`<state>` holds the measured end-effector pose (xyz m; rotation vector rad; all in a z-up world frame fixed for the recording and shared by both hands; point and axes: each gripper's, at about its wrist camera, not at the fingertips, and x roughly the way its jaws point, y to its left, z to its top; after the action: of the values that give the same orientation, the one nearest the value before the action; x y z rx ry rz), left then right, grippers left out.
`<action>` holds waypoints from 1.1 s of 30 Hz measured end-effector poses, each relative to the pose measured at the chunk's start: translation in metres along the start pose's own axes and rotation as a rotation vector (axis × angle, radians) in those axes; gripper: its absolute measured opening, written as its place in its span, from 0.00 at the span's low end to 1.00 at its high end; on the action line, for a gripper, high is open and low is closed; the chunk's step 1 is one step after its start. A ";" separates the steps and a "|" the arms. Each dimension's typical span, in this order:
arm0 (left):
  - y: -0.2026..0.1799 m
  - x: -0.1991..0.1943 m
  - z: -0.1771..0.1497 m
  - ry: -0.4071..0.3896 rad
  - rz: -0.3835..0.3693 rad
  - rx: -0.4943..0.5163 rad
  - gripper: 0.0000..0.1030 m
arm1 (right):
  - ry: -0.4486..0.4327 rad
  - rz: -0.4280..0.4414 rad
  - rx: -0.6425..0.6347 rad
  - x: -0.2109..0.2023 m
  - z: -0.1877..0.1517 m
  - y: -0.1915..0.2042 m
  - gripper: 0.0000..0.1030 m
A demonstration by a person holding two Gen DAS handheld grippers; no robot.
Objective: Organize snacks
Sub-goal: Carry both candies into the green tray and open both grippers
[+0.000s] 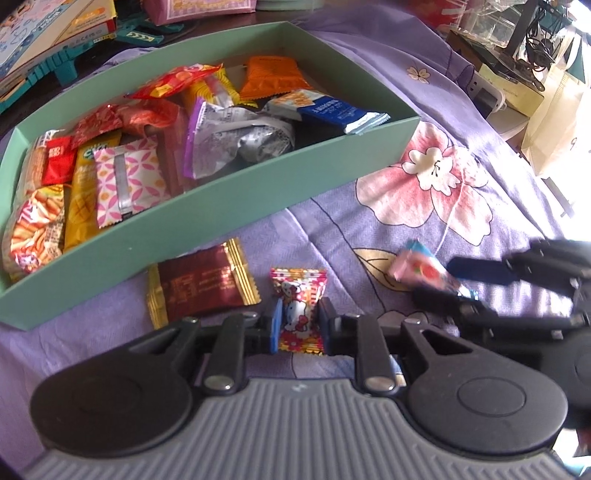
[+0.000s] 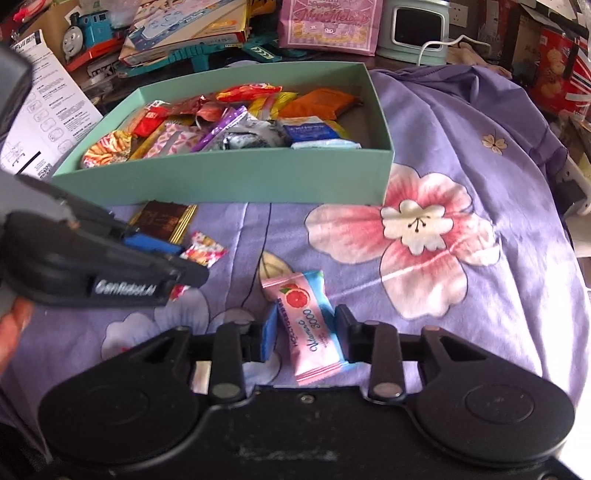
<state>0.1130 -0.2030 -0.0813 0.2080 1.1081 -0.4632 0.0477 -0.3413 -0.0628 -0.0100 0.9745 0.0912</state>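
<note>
My left gripper point(image 1: 300, 325) is shut on a small Hello Kitty candy packet point(image 1: 298, 306), with a blue pad pressing each side, low over the purple floral cloth point(image 1: 480, 122). My right gripper point(image 2: 306, 328) is shut on a pink and blue grapefruit candy point(image 2: 308, 321), its pads touching both long edges. The right wrist view shows the left gripper point(image 2: 184, 258) at the left, holding the Hello Kitty packet point(image 2: 205, 251). A maroon and gold packet point(image 1: 203, 284) lies on the cloth in front of the green box point(image 1: 221, 229), which holds several wrapped snacks.
Behind the green box point(image 2: 221, 181) stand a toy train point(image 2: 85, 29), cartons, a pink bag point(image 2: 328, 22) and a white appliance point(image 2: 413, 29). A printed sheet point(image 2: 44, 110) lies left of the box. A fingertip point(image 2: 11, 332) shows at the left edge.
</note>
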 end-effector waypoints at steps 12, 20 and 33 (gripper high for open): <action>0.010 -0.002 -0.003 -0.007 -0.019 -0.022 0.20 | 0.006 -0.029 0.031 -0.004 0.005 0.012 0.19; 0.011 -0.035 -0.005 -0.074 -0.063 -0.014 0.19 | -0.023 -0.038 0.077 -0.028 0.010 0.007 0.19; 0.029 -0.084 0.065 -0.235 -0.032 0.017 0.20 | -0.192 -0.053 0.119 -0.065 0.083 -0.015 0.19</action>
<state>0.1489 -0.1811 0.0206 0.1464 0.8792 -0.5121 0.0815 -0.3564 0.0370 0.0807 0.7864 -0.0143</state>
